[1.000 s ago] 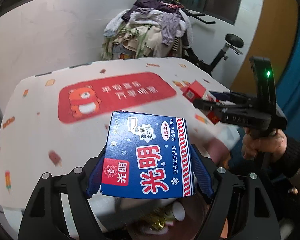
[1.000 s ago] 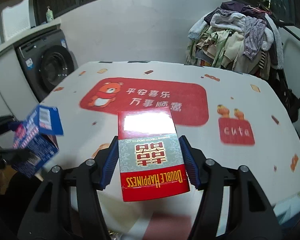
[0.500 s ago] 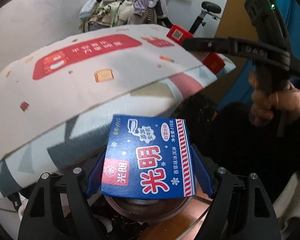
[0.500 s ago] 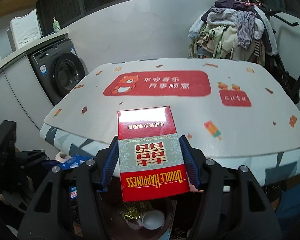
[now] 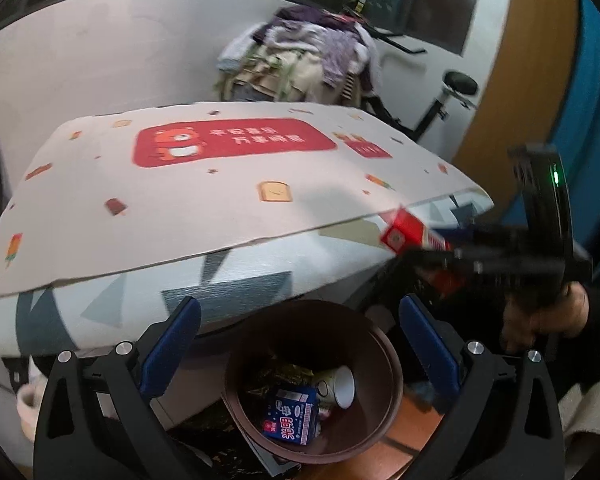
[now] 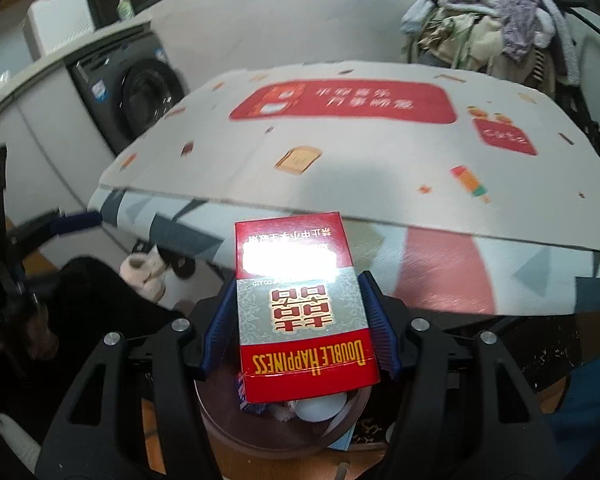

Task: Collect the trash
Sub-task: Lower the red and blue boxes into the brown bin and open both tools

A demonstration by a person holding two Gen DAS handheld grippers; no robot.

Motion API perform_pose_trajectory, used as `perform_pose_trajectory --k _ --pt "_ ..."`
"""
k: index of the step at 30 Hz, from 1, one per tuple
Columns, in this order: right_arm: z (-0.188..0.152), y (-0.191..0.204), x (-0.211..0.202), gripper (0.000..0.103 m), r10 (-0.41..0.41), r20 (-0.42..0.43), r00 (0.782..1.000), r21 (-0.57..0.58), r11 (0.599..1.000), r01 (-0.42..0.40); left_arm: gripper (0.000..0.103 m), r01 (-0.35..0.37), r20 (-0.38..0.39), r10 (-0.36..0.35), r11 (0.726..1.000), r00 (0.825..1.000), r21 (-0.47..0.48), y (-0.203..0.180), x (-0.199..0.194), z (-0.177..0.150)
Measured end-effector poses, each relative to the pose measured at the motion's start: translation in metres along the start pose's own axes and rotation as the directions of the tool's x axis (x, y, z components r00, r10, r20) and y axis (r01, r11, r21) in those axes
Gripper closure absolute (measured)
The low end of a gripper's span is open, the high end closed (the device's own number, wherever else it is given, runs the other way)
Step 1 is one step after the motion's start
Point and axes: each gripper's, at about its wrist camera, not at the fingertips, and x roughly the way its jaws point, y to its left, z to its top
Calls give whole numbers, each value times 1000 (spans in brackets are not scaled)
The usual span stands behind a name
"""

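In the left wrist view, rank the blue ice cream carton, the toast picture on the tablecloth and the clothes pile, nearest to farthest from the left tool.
1. Blue ice cream carton, below in the brown bin.
2. Toast picture, mid-table.
3. Clothes pile, behind the table.

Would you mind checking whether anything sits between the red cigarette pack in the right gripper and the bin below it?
Nothing visible does. The right gripper holds the red cigarette pack directly above the brown bin, whose open mouth shows only trash inside: the blue carton and a paper cup.
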Motion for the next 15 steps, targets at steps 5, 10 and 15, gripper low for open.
perform_pose_trajectory --k 5,10,15 --pt "-8 10 14 42 15 -47 999 -32 999 -16 6 -35 18 36 997 999 -63 11 -3 -1" --pt "-14 24 29 42 8 -92 996 -96 995 -17 6 -49 8 50 993 999 -109 20 0 -1" --pt "-17 33 37 42 -4 -123 992 -137 990 -13 6 -54 -3 54 990 999 -129 26 3 -3"
